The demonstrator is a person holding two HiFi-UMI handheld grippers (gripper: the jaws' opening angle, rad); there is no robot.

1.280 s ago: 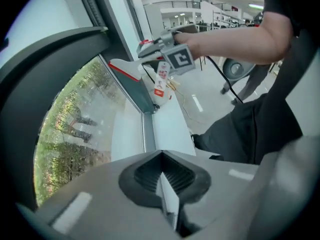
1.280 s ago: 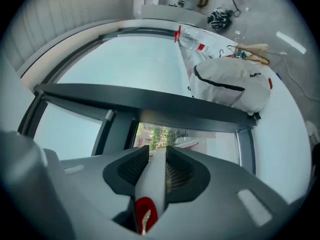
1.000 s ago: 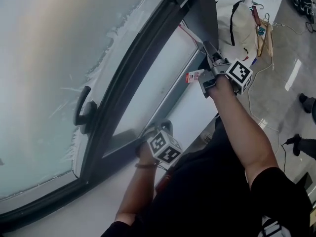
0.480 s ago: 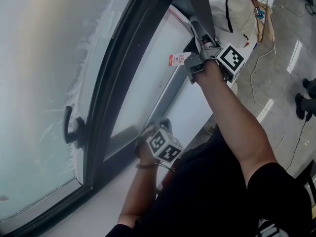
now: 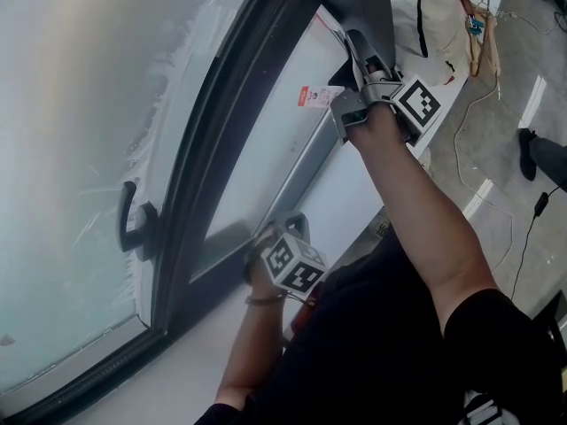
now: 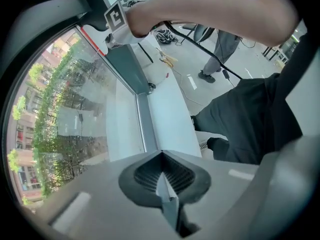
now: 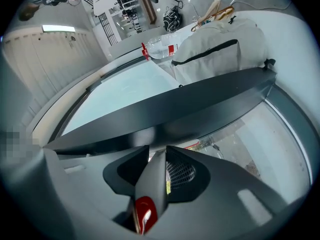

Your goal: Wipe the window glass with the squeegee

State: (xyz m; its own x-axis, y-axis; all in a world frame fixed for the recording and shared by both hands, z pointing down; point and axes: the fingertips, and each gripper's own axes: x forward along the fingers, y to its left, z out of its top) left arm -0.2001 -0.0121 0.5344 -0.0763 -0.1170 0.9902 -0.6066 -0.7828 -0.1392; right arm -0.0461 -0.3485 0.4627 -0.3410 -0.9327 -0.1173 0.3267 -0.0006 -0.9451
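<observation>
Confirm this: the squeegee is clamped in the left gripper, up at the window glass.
Wrong gripper. The squeegee is clamped in the right gripper, up at the window glass; the right gripper view shows its handle between the jaws.

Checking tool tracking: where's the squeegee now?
Head view, upper right: squeegee clamped in the right gripper, blade at the small pane, near the red-and-white tag.

- squeegee: black blade, grey handle, red end spot
- cubes: black-and-white square markers
- frame: dark grey
- bag, upper right: cream, black strap
- tag: white, red print
</observation>
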